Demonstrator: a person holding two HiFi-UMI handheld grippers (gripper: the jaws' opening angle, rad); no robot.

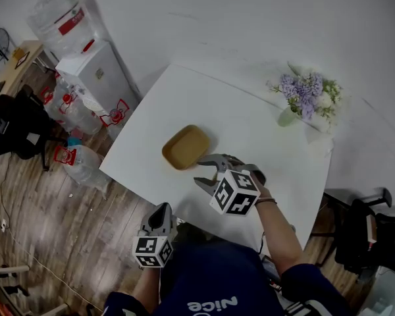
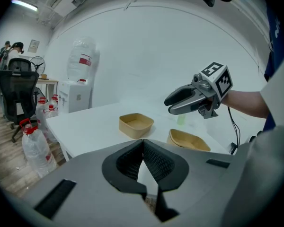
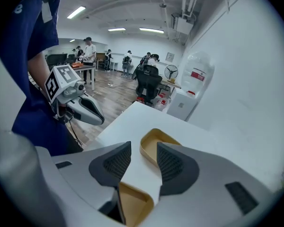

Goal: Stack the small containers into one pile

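Two tan paper containers sit on the white table [image 1: 250,120]. In the head view only the far container [image 1: 185,147] shows; the near one is hidden under my right hand. My right gripper [image 1: 199,172] hovers open just right of the far container. In the right gripper view the far container [image 3: 157,144] lies beyond the open right gripper [image 3: 143,151], and the near container [image 3: 131,205] sits low under the jaws. My left gripper [image 1: 162,209] is shut and empty, off the table's front edge. From the left gripper [image 2: 143,144] I see the far container [image 2: 136,125], the near container [image 2: 188,140] and the right gripper [image 2: 168,106].
A vase of purple flowers [image 1: 308,96] stands at the table's far right. A water dispenser [image 1: 95,71] and water bottles [image 1: 79,163] stand left of the table. Black office chairs sit at the far left [image 1: 16,127] and at the right [image 1: 368,232].
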